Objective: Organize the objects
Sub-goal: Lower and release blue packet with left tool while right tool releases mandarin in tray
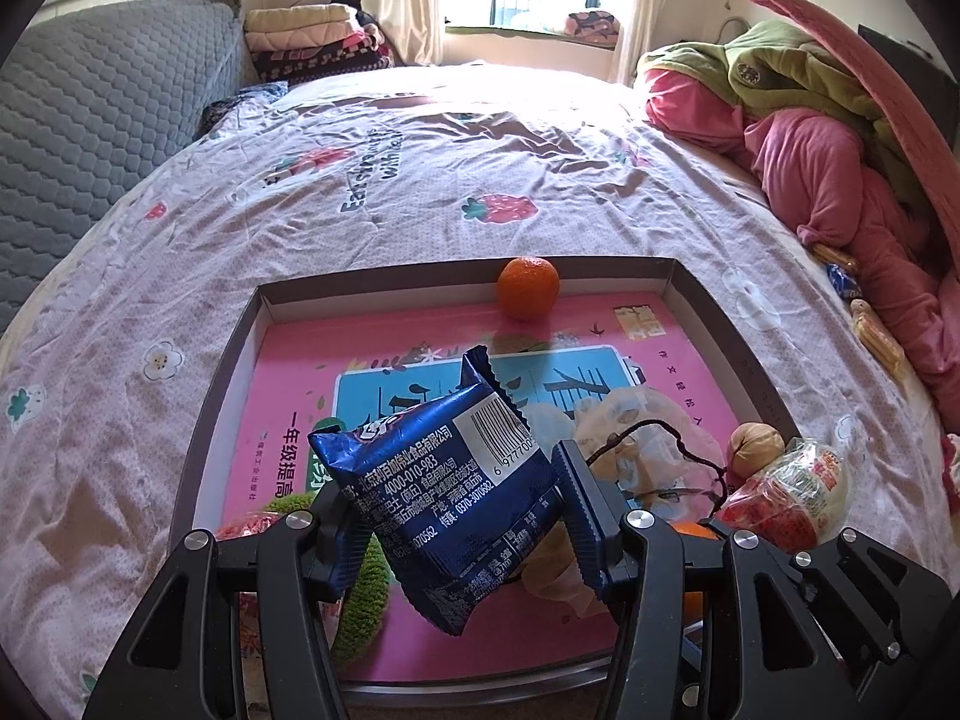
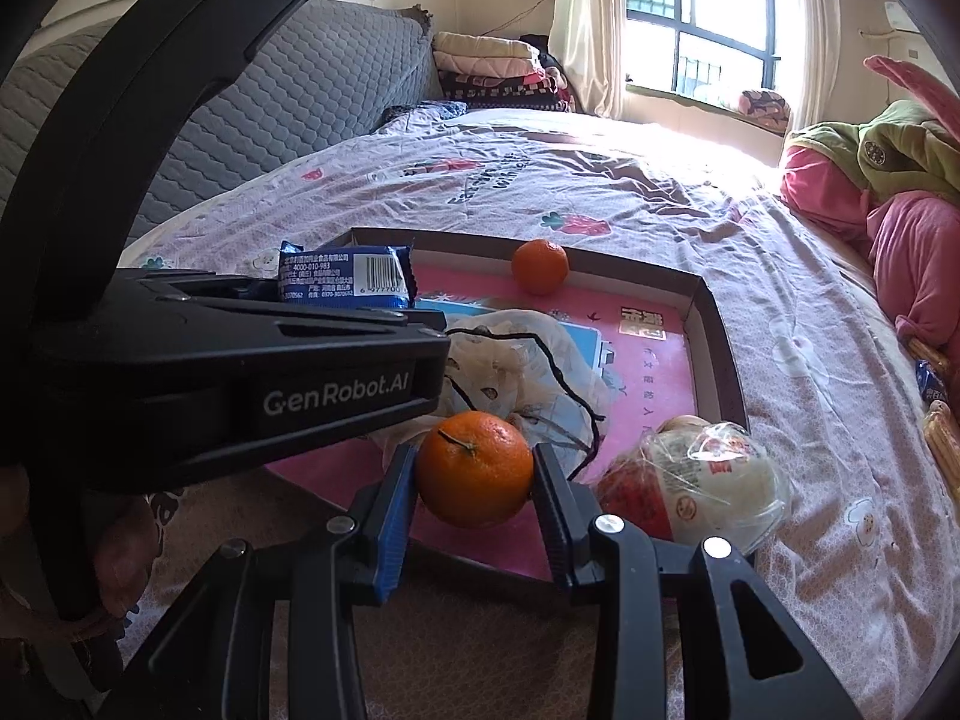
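My left gripper is shut on a blue snack packet and holds it above the near part of a shallow cardboard box with a pink book inside. The packet also shows in the right wrist view. My right gripper is shut on an orange over the box's near edge. A second orange lies at the box's far wall; it also shows in the right wrist view. A clear plastic bag with a dark cord lies in the box.
A wrapped red and white package sits at the box's near right corner, with a walnut beside it. A green knitted item lies in the near left. The box rests on a bed; pink and green bedding is piled at right.
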Tool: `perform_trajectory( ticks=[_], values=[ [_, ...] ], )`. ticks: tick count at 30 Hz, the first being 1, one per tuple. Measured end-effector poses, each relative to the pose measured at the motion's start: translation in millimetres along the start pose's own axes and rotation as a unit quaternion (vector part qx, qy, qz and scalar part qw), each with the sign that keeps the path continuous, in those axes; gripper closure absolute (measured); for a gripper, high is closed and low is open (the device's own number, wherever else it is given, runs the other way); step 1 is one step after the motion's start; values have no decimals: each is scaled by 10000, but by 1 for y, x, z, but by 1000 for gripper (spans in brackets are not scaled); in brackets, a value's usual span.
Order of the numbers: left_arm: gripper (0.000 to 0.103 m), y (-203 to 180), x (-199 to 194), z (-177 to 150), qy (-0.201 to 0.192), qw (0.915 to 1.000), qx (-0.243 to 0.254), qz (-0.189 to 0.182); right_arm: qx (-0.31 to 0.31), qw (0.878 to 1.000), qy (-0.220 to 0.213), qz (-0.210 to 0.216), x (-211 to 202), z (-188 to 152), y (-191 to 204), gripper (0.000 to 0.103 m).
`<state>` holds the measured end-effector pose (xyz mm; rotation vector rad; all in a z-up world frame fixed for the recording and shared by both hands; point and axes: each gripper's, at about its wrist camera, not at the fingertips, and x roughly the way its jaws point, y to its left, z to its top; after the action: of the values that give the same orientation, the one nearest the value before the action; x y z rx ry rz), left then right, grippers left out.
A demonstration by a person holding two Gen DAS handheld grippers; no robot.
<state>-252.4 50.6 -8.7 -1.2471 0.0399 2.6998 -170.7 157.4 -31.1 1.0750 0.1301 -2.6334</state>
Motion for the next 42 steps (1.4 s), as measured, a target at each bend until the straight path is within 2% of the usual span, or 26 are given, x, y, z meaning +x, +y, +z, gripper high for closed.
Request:
perform_trajectory(
  ticks=[22, 26, 42],
  values=[
    [44, 1, -5, -2, 191, 9997, 42, -122, -1, 10000, 17, -22, -9, 0, 2, 63],
    [43, 1, -7, -3, 239, 9996, 39, -123, -66, 10000, -48, -29, -15, 0, 3, 56],
    [38, 1, -17, -4, 265, 9996, 5, -55, -67, 9998, -165, 53, -30, 1, 5, 54]
  ],
)
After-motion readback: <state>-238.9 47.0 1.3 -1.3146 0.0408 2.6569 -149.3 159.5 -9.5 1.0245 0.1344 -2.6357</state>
